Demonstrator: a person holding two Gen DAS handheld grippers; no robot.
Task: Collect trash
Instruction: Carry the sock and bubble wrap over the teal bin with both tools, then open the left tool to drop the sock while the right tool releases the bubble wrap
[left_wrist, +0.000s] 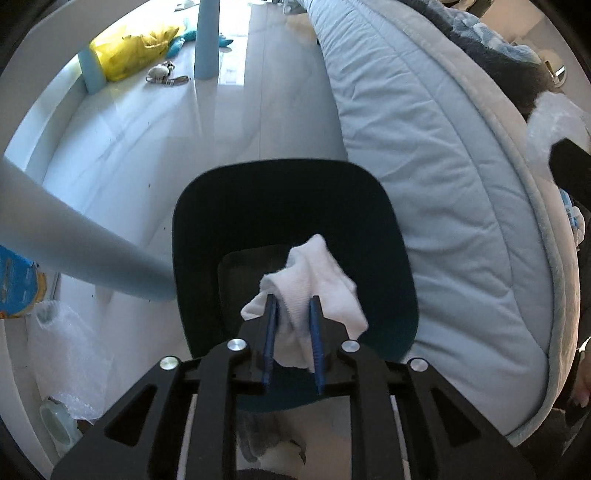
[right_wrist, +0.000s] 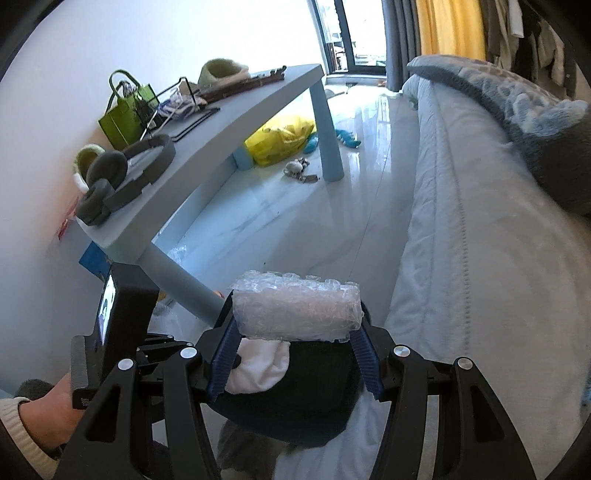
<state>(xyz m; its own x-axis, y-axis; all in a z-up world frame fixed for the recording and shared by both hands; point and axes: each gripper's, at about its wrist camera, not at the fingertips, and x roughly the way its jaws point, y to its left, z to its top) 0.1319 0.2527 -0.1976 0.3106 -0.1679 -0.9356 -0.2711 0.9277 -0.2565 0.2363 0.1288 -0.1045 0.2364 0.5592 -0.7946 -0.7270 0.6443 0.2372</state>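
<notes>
Bed (left_wrist: 443, 184) fills the right side, pale table (right_wrist: 236, 122) to the left, & between them on the floor the dark bin (left_wrist: 207, 229), mouth up. L gripper (left_wrist: 293, 306) sits right over that mouth, white cloth wad (left_wrist: 314, 280) hanging btwn its narrow blue fingers, long axis running down into the bin; pads look barely pinching. R gripper (right_wrist: 295, 336) beside it clamps a bubble-wrap roll (right_wrist: 297, 310) crosswise, just above the rim. L is nearer the drop, I reckon
</notes>
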